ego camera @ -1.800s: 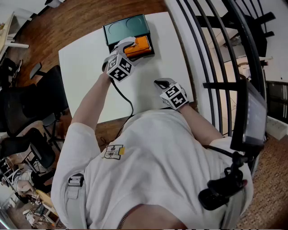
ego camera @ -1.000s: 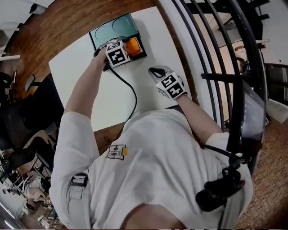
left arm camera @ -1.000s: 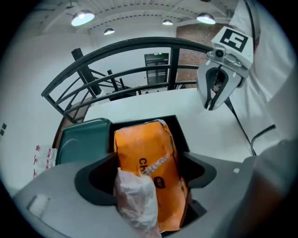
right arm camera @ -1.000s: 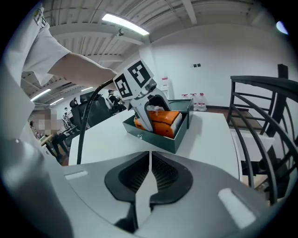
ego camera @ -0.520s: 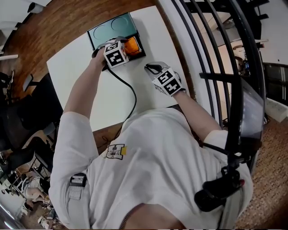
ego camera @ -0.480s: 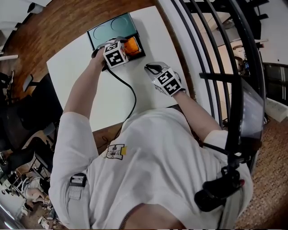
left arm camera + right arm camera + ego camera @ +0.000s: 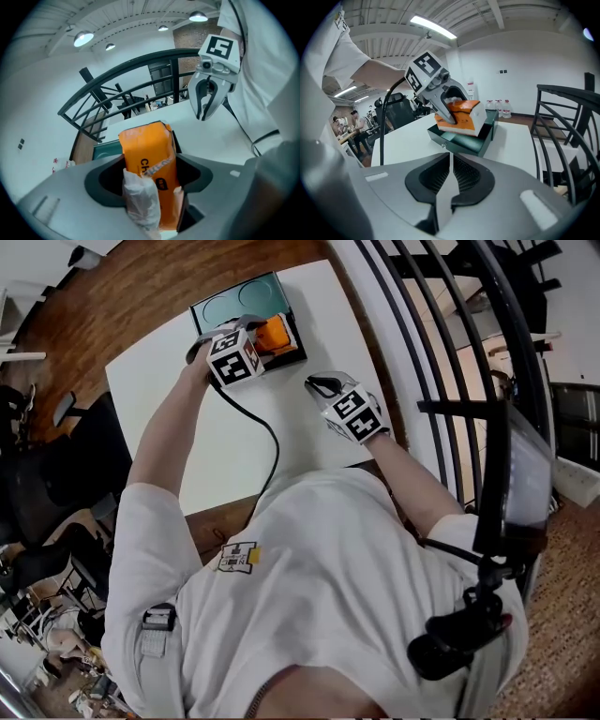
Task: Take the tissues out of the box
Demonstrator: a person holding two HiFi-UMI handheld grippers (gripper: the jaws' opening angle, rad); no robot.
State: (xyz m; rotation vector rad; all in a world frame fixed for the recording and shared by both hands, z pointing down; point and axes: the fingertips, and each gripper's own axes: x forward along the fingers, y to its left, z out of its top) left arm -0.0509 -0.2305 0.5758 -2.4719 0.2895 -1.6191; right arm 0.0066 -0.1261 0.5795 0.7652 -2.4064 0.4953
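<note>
two tools are working over the white counter [image 7: 216, 446]. left tool [image 7: 258, 334] is closing its jaws on the orange tissue pack [image 7: 147, 159], which is sitting tilted in the dark green box [image 7: 234, 298] at the counter's 12 o'clock edge. right tool [image 7: 450, 183] is hovering at the box's 5 o'clock, jaws together, holding nothing.
</note>
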